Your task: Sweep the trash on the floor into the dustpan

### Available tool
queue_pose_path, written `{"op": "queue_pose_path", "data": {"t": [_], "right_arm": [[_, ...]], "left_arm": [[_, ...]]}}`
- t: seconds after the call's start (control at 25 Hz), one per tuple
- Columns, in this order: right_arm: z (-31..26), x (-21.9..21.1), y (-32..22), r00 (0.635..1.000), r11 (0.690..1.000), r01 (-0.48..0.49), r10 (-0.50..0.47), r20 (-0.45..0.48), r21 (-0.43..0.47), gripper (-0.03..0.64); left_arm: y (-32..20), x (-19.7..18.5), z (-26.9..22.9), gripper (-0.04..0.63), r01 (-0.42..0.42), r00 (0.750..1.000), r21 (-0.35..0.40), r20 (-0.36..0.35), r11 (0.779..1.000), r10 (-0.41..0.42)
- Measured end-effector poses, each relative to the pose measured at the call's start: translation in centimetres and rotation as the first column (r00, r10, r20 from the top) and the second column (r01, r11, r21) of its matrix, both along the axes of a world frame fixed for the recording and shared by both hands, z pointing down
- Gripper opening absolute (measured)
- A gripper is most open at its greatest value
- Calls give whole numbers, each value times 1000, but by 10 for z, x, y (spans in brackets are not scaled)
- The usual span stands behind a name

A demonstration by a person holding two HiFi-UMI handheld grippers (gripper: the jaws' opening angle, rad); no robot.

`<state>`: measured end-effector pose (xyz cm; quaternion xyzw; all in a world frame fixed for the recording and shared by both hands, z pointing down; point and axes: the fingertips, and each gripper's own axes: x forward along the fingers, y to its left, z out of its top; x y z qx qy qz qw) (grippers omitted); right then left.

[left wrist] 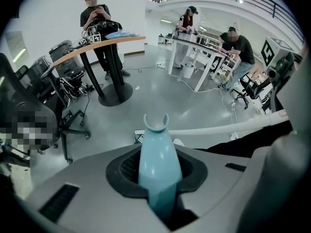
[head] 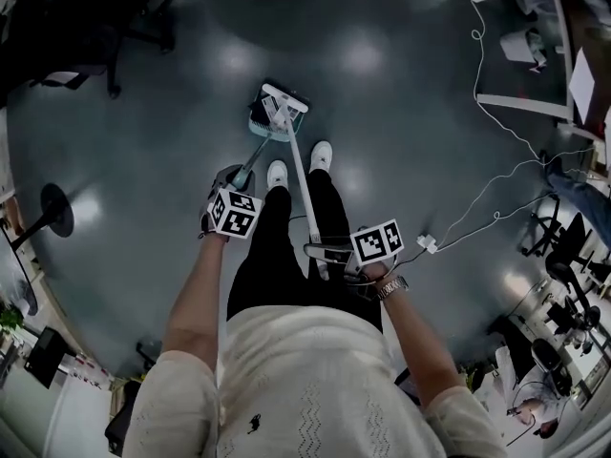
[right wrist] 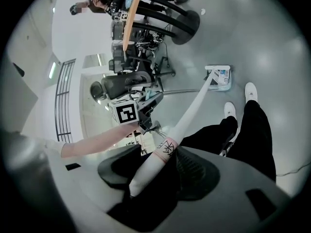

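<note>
A dustpan (head: 261,114) sits on the grey floor just ahead of my white shoes, with the white broom head (head: 284,97) resting over it. Its teal handle (left wrist: 158,161) rises to my left gripper (head: 229,181), which is shut on it. The long white broom handle (head: 300,175) slants back to my right gripper (head: 327,254), shut on its upper part (right wrist: 158,161). In the right gripper view the broom head (right wrist: 213,72) and dustpan (right wrist: 223,79) lie beside each other by my feet. I cannot make out any trash on the floor.
A white cable and power strip (head: 427,243) lie on the floor to my right. White table legs (head: 520,55) stand at the far right, office chairs (head: 91,27) at the far left, a round-based table (left wrist: 114,93) ahead. Several people (left wrist: 235,45) work at desks.
</note>
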<state>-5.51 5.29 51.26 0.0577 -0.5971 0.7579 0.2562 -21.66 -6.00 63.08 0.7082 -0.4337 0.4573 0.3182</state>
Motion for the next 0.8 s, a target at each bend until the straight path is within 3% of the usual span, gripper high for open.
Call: {"op": "queue_pose_path", "data": {"t": [0.8], "right_arm": [[-1, -9, -1, 998, 998, -55, 55, -16, 19, 221]], "left_arm": [[8, -5, 4, 92, -30, 1000, -19, 1, 999, 30]]}}
